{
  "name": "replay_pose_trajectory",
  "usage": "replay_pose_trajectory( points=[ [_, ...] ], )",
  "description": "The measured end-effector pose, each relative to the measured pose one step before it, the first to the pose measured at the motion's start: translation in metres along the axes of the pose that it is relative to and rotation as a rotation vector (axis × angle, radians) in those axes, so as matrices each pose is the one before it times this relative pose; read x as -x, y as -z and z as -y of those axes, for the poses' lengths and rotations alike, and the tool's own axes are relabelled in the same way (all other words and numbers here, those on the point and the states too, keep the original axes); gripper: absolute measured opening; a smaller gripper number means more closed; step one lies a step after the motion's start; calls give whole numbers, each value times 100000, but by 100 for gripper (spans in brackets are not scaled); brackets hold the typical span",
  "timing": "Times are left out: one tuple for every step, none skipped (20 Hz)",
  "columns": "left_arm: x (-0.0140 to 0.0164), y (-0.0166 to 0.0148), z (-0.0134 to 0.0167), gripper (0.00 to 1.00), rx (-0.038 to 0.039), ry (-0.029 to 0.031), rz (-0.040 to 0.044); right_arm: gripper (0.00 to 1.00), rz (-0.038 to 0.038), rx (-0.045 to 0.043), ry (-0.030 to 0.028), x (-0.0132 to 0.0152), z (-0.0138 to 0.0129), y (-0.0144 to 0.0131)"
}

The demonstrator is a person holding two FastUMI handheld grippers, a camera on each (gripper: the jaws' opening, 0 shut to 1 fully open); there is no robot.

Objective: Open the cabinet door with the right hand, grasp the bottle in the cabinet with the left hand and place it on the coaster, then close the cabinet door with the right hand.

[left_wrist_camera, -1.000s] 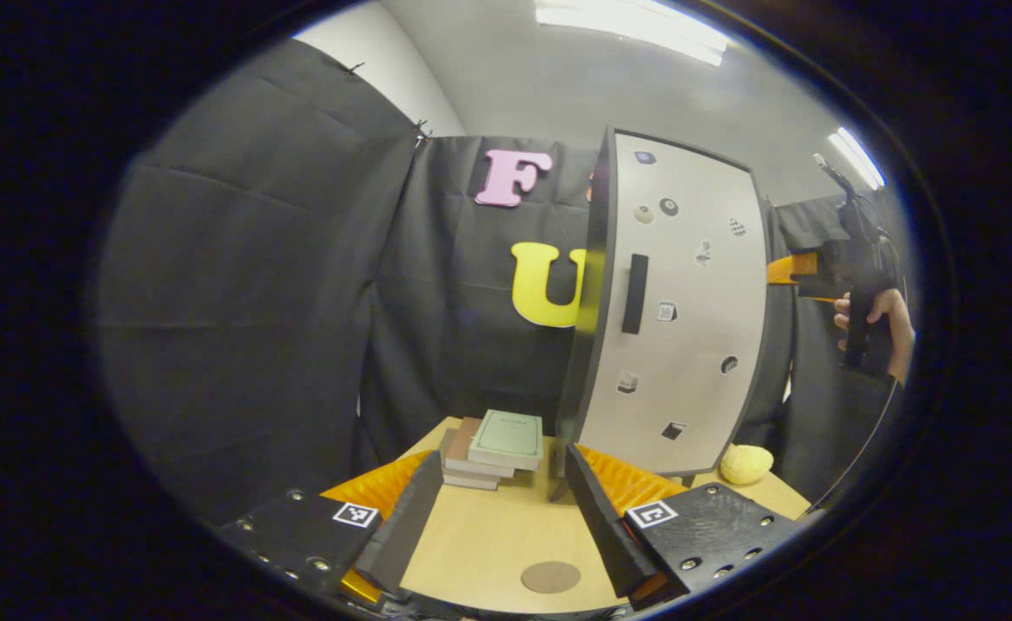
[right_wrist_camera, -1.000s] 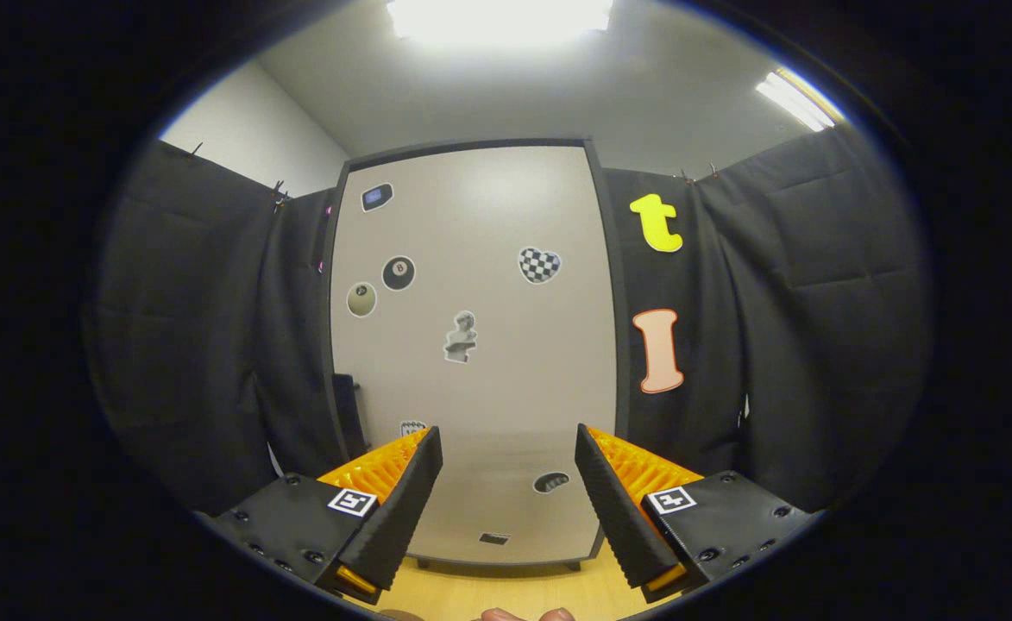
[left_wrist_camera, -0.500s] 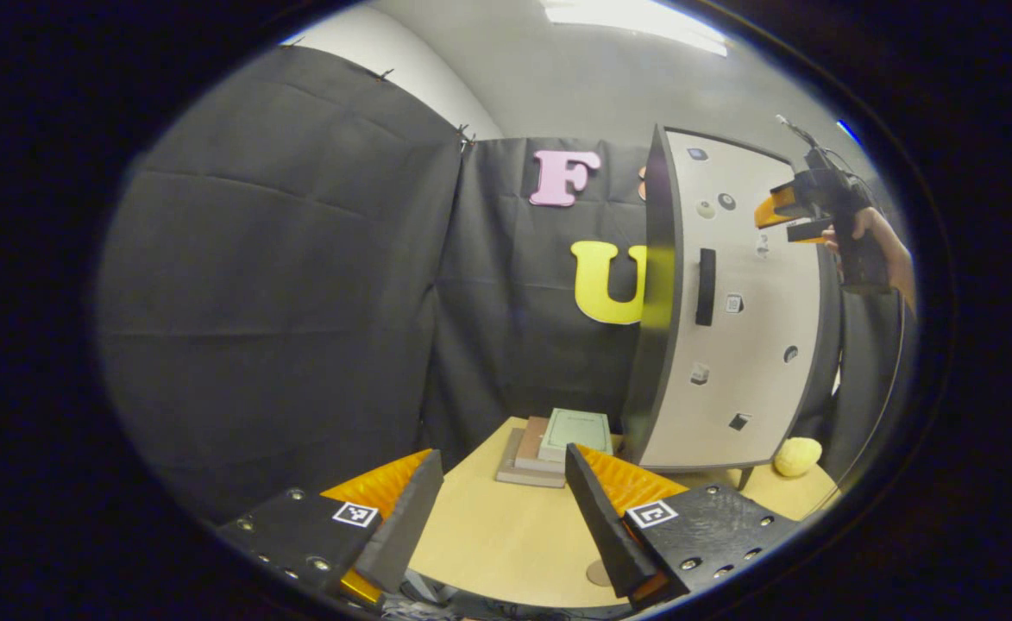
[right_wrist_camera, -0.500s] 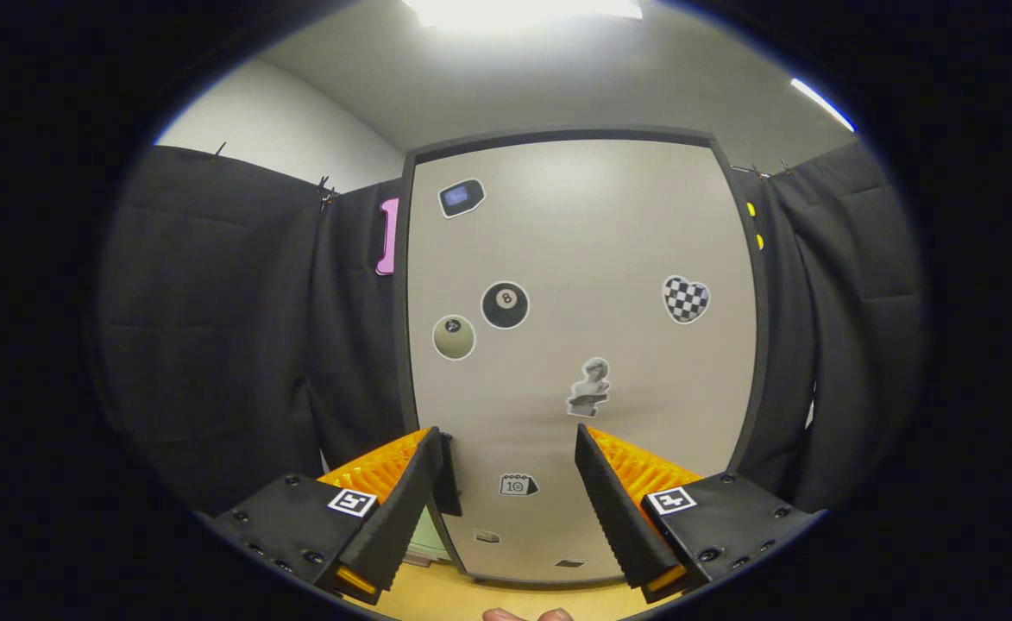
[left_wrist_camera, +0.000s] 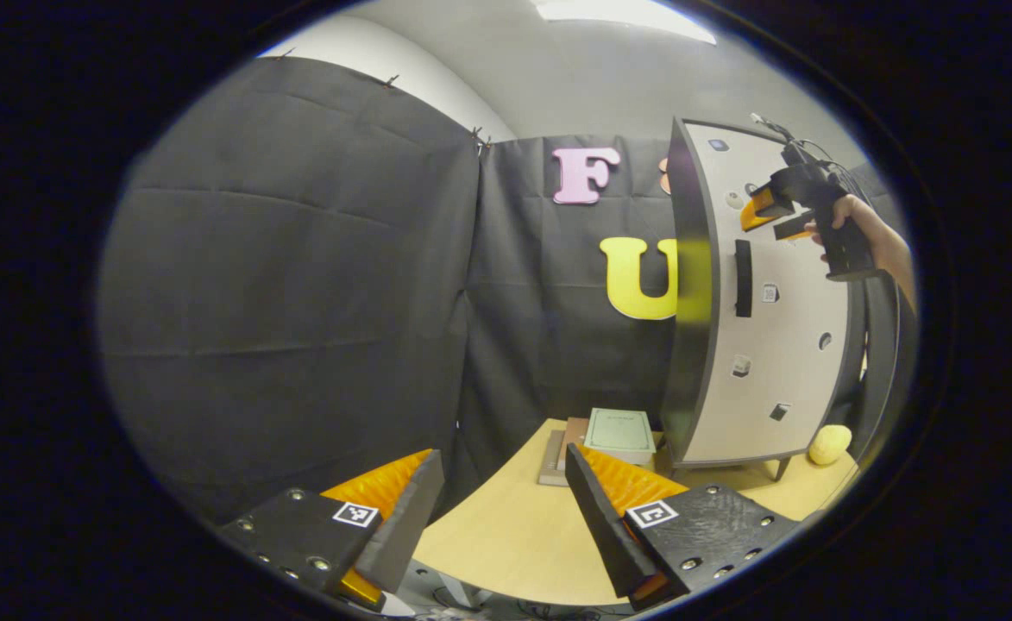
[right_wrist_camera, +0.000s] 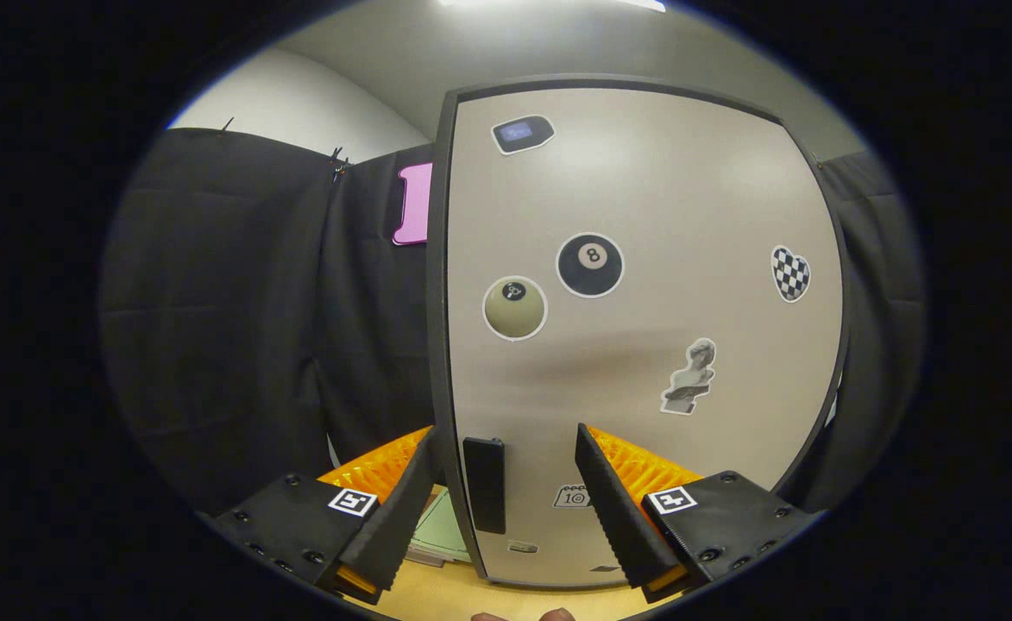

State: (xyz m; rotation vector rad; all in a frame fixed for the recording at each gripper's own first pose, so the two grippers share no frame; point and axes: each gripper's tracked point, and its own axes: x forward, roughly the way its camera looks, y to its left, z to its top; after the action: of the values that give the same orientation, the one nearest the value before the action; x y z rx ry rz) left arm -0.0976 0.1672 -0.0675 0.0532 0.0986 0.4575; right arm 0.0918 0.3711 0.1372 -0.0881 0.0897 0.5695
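Since the cabinet door is shut, right gripper raised toward handle, jaws spread; left gripper waiting, jaws spread, probably above tabletop.

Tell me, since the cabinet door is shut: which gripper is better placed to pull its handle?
Right. The right gripper is open, with the door handle between its fingers. The left gripper hangs over the table edge, far from the cabinet door.
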Motion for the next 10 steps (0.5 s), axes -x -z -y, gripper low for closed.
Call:
replay_pose_trajectory(
  points=[
    [-138, 111, -143, 87, -736, -488, -88, 98, -621, 630, 755, -358, -45, 279],
    [-164, -54, -358, 89, -948, -1116, -100, 93, -318, -219, 423, -434, -128, 273],
    [-171, -49, -448, 89, -656, -924, -38, 97, -837, -873, -171, -378, -217, 280],
    [-161, -99, -171, 89, -361, -317, 39, 93, -1424, -1195, -614, -486, -336, 439],
    [3, -134, -217, 89, -330, -197, 232, 92, -1189, -1526, 1132, -417, -10, 298],
    [-137, -189, -316, 88, -430, -229, 353, 87, -544, -1293, 576, -294, -84, 103],
    [-191, 77, -204, 89, -279, -254, 239, 75, -713, -748, 416, -435, -185, 197],
    [-40, -30, -118, 90, 144, -66, -268, 70, -760, -492, 308, -340, -64, 195],
    [-92, 118, -58, 87, 578, -201, -116, 67, -559, -543, -428, -383, -272, 176],
    [-52, -117, -21, 87, 902, -85, -72, 63, -602, 248, 614, -291, -17, 190]
  ],
)
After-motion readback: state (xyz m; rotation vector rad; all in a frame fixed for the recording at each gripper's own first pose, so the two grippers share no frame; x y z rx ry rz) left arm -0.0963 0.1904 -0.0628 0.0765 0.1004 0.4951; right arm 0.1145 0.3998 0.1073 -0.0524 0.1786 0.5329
